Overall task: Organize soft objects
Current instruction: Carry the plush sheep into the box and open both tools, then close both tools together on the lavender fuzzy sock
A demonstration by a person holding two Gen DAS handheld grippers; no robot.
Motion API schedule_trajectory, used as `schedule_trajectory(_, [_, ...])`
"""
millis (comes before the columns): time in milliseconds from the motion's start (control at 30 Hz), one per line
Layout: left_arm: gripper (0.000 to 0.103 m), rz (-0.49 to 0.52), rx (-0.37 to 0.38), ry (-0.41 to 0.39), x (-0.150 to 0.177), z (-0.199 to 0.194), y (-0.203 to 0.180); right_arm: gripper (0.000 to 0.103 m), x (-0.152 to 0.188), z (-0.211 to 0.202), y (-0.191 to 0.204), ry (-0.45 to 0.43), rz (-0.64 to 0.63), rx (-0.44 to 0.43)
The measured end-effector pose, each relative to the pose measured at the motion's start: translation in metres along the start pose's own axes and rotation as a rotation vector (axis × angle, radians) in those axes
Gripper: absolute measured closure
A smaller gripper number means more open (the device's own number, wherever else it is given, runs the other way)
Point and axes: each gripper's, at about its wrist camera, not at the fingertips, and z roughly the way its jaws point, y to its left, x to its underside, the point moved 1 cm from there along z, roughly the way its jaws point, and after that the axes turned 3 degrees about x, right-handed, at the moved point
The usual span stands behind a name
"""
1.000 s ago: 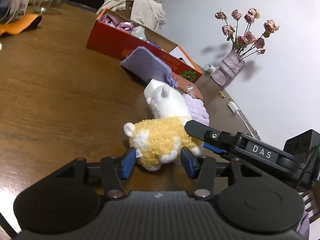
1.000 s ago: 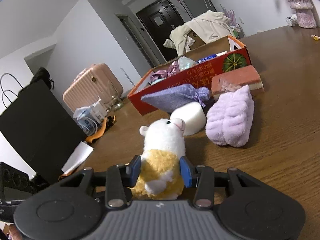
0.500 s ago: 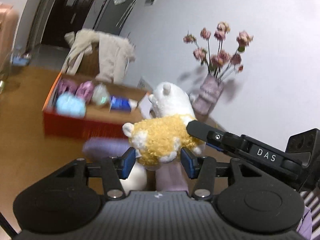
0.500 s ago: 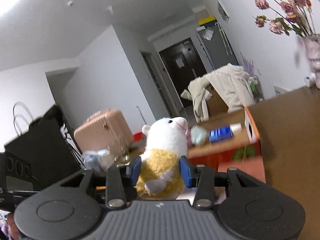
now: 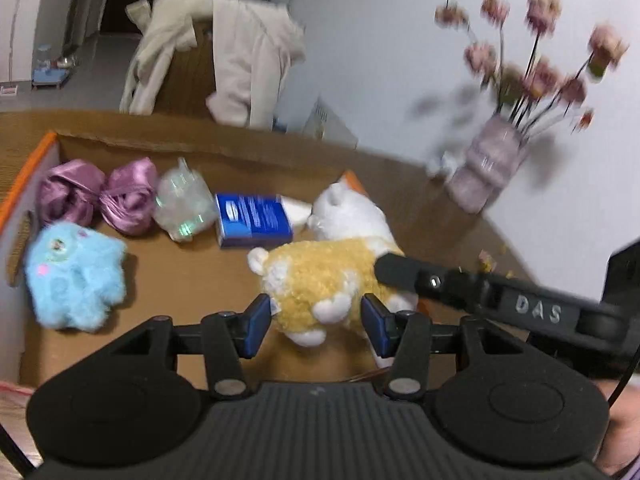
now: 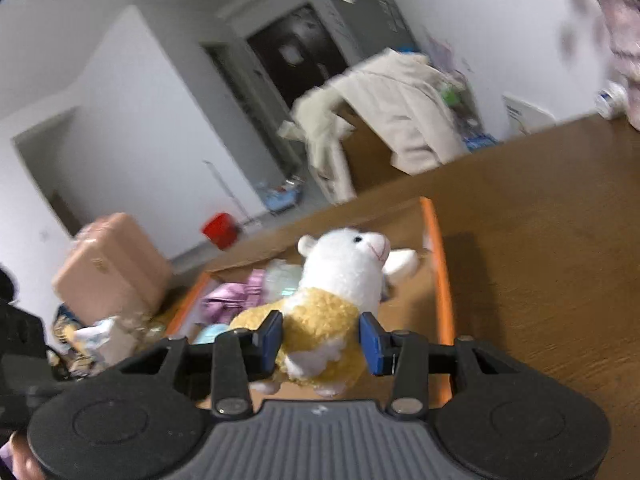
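Since a second ago the plush lamb (image 5: 320,280) has left the counter (image 6: 560,240), where it lay among a white sponge and a purple cloth, and now hangs in the air over the open cardboard box (image 5: 200,148). Both claws have travelled with it.

The left claw (image 5: 316,320) is partly closed, its blue pads pressing the lamb's yellow woolly rump from either side. The right claw (image 6: 320,338) is likewise partly closed and clamps the lamb's yellow middle, its long black finger reaching in from the right in the left wrist view. The lamb's white head points away from both claws, toward the box's far right corner.

Everything else is placed from the box. Inside it, along the far wall, lie two purple satin bundles (image 5: 96,196), a clear crinkled packet (image 5: 184,204) and a blue carton (image 5: 252,220). A fluffy light blue toy (image 5: 74,276) lies by the near left wall. The box's rim is orange. Right of the box, on the counter by the wall, stands a vase of pink flowers (image 5: 488,168), blurred. Behind the box a pale coat (image 5: 224,56) hangs over a chair. Left of the box, beyond the counter, stands a pink suitcase (image 6: 112,268).
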Motion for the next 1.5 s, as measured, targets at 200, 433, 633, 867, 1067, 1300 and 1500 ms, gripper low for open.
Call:
schedule_trajectory(200, [0.051, 0.053, -0.015, 0.073, 0.016, 0.026, -0.006, 0.060, 0.008, 0.009, -0.009, 0.031, -0.022, 0.064])
schedule_trajectory(433, [0.039, 0.115, -0.030, 0.005, 0.024, -0.001, -0.012, 0.053, 0.011, -0.017, 0.001, -0.046, -0.085, 0.108])
schedule_trajectory(633, [0.026, 0.192, -0.053, -0.116, 0.041, -0.075, -0.024, 0.043, 0.038, -0.079, 0.012, -0.155, -0.074, 0.018])
schedule_trajectory(867, [0.015, 0.222, -0.066, -0.271, 0.093, -0.160, -0.026, 0.036, 0.095, -0.140, 0.042, -0.215, -0.195, -0.044])
schedule_trajectory(1067, [0.010, 0.148, -0.081, -0.326, 0.139, -0.196, -0.019, 0.033, 0.130, -0.168, 0.068, -0.216, -0.295, -0.039])
schedule_trajectory(1300, [0.008, 0.121, -0.140, -0.310, 0.182, -0.212, -0.013, 0.031, 0.174, -0.186, 0.090, -0.230, -0.401, 0.010])
schedule_trajectory(1500, [0.008, 0.161, -0.213, -0.287, 0.224, -0.217, -0.022, 0.031, 0.209, -0.197, 0.083, -0.180, -0.379, 0.051])
